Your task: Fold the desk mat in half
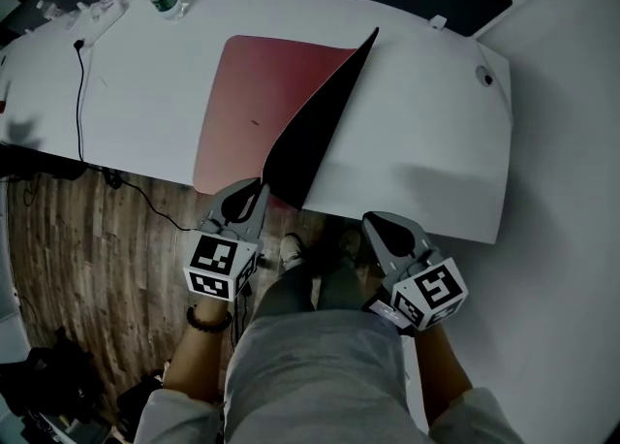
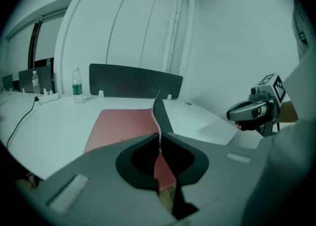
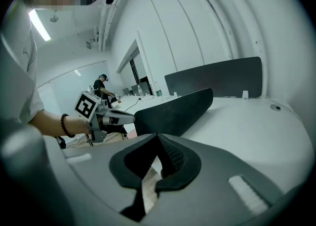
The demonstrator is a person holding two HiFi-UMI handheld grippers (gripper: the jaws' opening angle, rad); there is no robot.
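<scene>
Rubbery, floppy I judge, the desk mat [image 1: 254, 108] handles best by its near corner — my left tool [image 1: 259, 187] pinches there — right tool [image 1: 376, 225] pressed together, empty.

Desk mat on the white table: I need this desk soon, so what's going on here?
A person holds a two-jaw gripper in each hand. The left gripper is clamped on the near edge of the flat red desk mat. The mat's right part is lifted, black underside showing, partway through the fold. The right gripper is shut on nothing, off the near edge of the white table. The fold is not yet finished.
</scene>
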